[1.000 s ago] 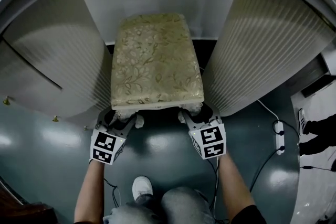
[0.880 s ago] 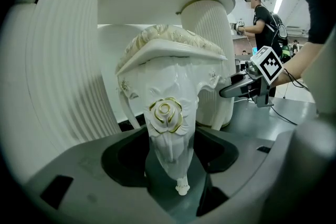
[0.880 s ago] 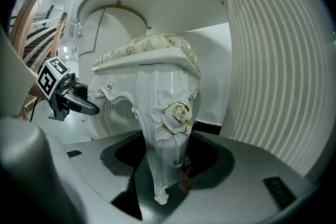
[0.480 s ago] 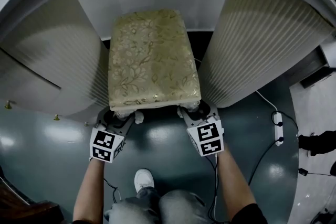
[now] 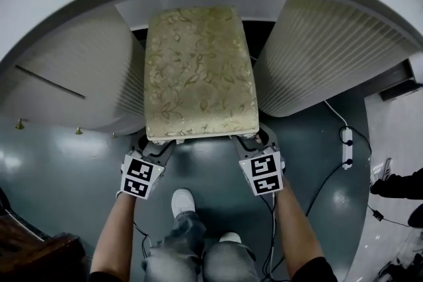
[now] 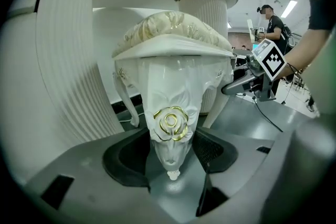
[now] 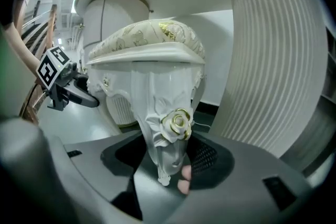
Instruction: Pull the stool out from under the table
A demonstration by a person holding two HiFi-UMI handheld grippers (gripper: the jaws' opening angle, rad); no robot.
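Between the jaws — left gripper (image 5: pixel 160 144), right gripper (image 5: pixel 249 140) — a stool leg (image 6: pixel 170 118) sits clamped.

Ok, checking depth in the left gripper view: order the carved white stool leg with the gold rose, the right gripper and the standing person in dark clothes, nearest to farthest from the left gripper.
1. Carved white stool leg, centre, clamped in the left gripper.
2. Right gripper, right of centre, further back.
3. Standing person, upper right, far background.
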